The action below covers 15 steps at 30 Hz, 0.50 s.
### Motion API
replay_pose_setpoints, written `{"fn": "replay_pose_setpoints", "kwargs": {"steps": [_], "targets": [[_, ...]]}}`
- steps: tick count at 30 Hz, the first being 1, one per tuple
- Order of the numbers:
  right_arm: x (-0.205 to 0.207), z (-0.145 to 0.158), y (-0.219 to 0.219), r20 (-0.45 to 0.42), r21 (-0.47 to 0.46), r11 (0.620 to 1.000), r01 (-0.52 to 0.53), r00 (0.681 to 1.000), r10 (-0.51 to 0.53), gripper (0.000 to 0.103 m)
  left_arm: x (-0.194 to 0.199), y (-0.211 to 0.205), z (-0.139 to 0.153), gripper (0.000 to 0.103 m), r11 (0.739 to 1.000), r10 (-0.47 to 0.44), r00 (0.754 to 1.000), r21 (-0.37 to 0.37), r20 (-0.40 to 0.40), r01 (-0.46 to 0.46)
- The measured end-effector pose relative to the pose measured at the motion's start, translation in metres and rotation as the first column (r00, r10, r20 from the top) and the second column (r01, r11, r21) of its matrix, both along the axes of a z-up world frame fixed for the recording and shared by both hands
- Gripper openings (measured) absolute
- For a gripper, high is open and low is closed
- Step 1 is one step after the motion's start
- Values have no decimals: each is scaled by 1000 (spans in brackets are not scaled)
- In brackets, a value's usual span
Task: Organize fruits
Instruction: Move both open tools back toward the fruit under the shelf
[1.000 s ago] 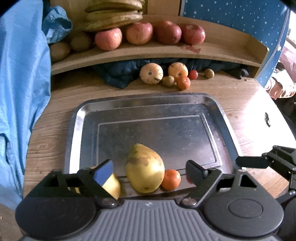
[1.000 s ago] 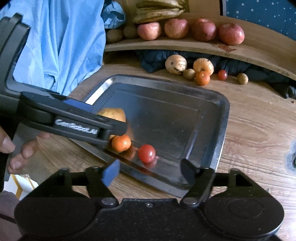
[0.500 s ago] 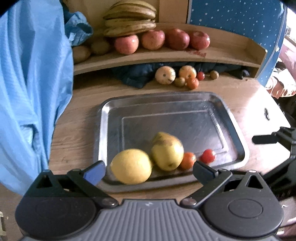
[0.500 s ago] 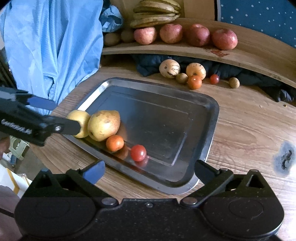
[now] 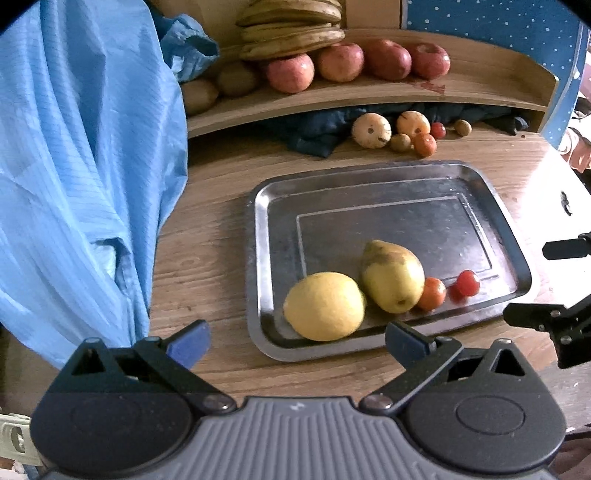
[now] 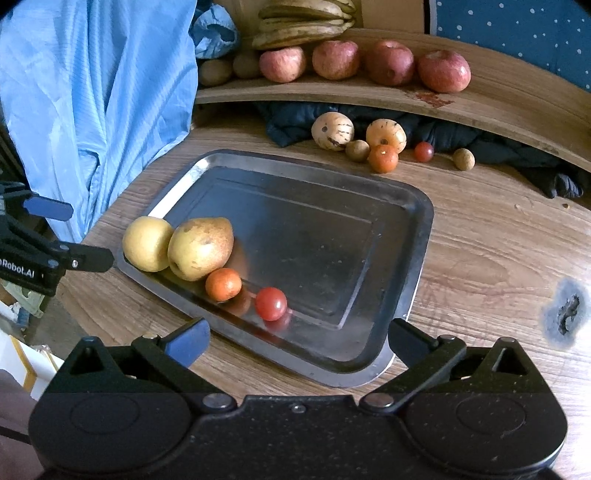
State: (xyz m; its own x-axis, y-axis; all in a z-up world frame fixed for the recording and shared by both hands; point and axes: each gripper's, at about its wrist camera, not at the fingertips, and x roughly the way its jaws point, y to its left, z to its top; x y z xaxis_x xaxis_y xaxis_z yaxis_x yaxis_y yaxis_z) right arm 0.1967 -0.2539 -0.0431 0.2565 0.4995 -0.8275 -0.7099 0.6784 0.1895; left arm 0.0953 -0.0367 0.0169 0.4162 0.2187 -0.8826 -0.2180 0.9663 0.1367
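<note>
Left wrist view: the left gripper hung above the near rim of the metal tray, its jaws just opened wide with nothing between them. On the tray's near strip lay four fruits in a row: a lemon touching a pear, then a small orange against the pear, then a cherry tomato just beside it. The tray sat on a wooden table. A blue garment hung at the left.

Right wrist view: the right gripper stood over the tray's near corner, its jaws likewise just spread apart and empty. The same four fruits lay along the tray's left edge. Behind the tray, loose small fruits lay on the table near a dark cloth. Four apples and bananas rested on a wooden shelf.
</note>
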Motion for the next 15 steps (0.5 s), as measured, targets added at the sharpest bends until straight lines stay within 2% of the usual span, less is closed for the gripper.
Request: {"fn": "replay_pose_setpoints", "kwargs": {"steps": [5, 15], "targets": [[4, 0, 5, -1, -1, 1000, 11, 1000, -11, 102, 16, 3, -4, 103, 998, -33, 999, 44, -25, 34], [27, 6, 22, 22, -26, 998, 62, 998, -61, 102, 56, 15, 0, 103, 993, -110, 994, 39, 14, 109]]}}
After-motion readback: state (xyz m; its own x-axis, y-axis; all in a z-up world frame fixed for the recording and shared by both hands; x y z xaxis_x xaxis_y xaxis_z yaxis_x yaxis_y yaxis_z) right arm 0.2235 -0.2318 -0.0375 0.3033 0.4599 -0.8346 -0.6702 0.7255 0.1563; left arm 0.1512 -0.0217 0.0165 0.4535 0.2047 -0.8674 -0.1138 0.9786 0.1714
